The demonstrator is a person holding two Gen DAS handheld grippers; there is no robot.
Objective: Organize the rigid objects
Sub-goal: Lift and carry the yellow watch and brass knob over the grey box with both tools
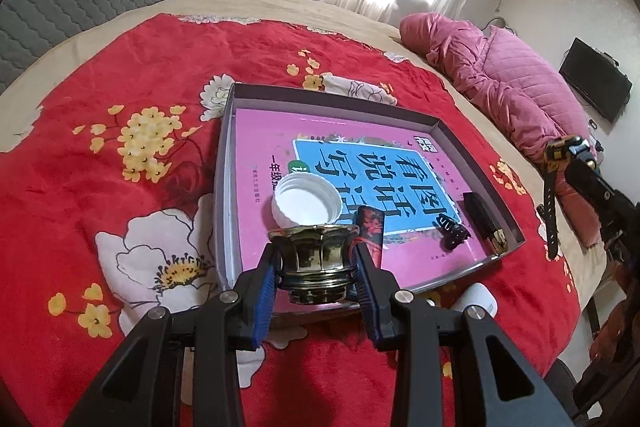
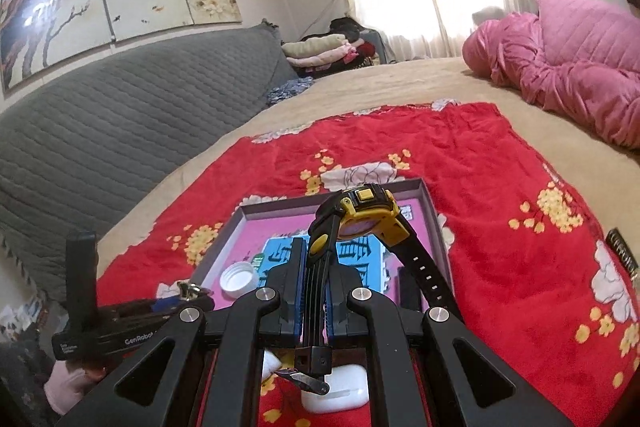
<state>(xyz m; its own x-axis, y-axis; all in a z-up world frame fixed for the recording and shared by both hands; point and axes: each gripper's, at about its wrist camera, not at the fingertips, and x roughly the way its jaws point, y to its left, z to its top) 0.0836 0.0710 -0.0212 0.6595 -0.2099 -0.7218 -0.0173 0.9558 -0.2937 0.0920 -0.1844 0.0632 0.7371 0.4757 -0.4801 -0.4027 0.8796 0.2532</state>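
My left gripper [image 1: 316,263] is shut on a brass metal fitting [image 1: 314,261] and holds it over the near edge of a shallow grey box [image 1: 464,139] lined with a pink and blue book [image 1: 360,163]. In the box lie a white bottle cap [image 1: 306,201], a dark red patterned stick [image 1: 370,227], a black hair clip [image 1: 454,233] and a black rectangular piece [image 1: 480,217]. My right gripper [image 2: 314,259] is shut on the strap of a yellow and black wristwatch [image 2: 360,215], held above the box [image 2: 280,205]. It also shows at the right of the left wrist view [image 1: 560,151].
The box sits on a red floral cloth [image 1: 120,147] on a beige bed. A white earbud case [image 2: 340,393] lies on the cloth under my right gripper. A pink quilted jacket [image 1: 500,75] lies at the far right. A grey quilted headboard [image 2: 100,115] stands at the left.
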